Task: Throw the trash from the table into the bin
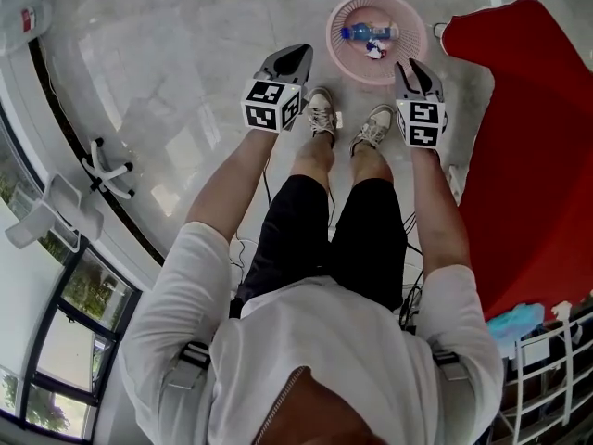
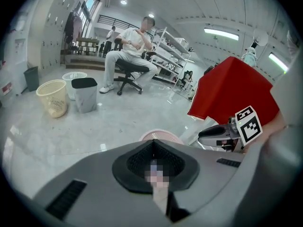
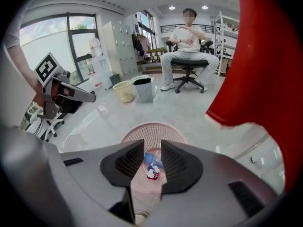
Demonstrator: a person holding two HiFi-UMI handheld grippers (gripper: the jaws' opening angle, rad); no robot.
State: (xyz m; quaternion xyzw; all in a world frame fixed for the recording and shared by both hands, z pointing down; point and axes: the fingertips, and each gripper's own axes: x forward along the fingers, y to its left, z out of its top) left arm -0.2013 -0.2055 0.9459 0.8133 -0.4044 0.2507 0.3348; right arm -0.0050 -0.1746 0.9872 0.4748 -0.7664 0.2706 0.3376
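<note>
Trash [image 3: 152,169], a bottle [image 3: 150,158] and wrapper [image 3: 153,174], lies in the bin [image 3: 137,135] below my right gripper [image 3: 152,148], jaws parted and empty; my left gripper [image 2: 154,145] is clenched on nothing. Light, crushable stuff, I judge; I'd pinch the bottle midway.

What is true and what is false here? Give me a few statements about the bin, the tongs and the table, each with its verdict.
1. The pink bin stands on the floor, just ahead of the person's shoes. True.
2. The bin has nothing in it. False: a blue bottle and a red-and-white wrapper lie inside.
3. The right tongs are open and hold nothing. True.
4. The left tongs gape wide open. False: they are shut.
5. The table beside the person has a green cloth. False: the table is draped in red.
</note>
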